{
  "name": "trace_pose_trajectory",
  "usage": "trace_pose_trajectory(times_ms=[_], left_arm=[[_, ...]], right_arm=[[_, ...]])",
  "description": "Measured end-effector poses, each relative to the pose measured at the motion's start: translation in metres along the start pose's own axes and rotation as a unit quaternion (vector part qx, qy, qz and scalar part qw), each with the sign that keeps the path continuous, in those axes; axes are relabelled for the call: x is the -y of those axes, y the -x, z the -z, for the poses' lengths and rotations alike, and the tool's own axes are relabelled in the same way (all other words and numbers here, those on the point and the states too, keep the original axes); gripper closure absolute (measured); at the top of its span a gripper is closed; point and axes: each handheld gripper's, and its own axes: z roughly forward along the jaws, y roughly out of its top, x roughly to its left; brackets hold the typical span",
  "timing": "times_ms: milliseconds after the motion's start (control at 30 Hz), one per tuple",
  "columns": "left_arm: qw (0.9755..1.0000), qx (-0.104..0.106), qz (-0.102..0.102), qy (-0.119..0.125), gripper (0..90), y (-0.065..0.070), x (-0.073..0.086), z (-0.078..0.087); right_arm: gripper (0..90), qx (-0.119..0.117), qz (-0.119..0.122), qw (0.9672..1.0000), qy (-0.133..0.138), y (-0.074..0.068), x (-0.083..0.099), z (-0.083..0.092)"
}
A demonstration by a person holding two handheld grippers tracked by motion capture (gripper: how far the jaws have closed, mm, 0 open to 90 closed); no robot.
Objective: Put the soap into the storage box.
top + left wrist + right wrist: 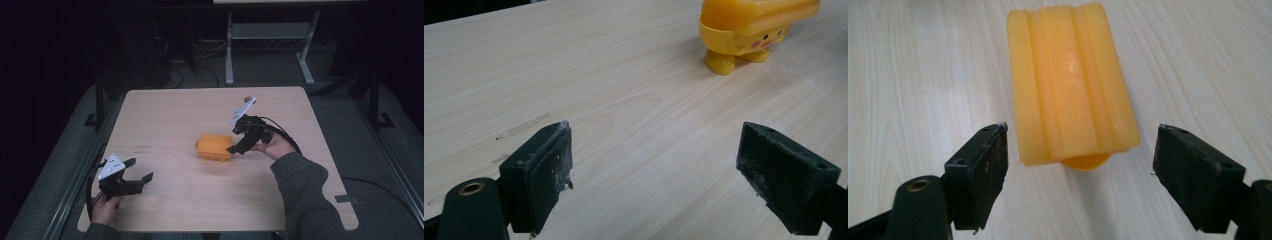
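Standing mid-table: yellow toy box (215, 146), right gripper (236, 145) wide open, empty, straddling its end to grasp; left gripper (139, 170) open, empty, parked well apart.

You're in what looks like a lab or test room: a bare wooden table (165, 115) on a dark metal frame (99, 107), grey carpet (60, 165) underneath, cables (172, 75) loose on the floor behind, and a white-legged desk (270, 35) at the back, the rest dark
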Motion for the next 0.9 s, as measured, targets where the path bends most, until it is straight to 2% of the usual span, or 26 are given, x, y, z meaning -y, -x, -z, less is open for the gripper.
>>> trace_pose_trajectory(times_ms=[533, 900], left_arm=[[1.0000, 0.000, 0.001, 0.001, 14.1, 0.001, 0.000, 0.000], [1.0000, 0.000, 0.001, -0.001, 14.1, 0.001, 0.000, -0.001]], right_arm=[[21.5, 0.003, -0.005, 1.0000, 0.004, -0.005, 0.008, 0.014], [22.0, 0.007, -0.020, 0.9998, -0.002, -0.006, 0.030, 0.014]])
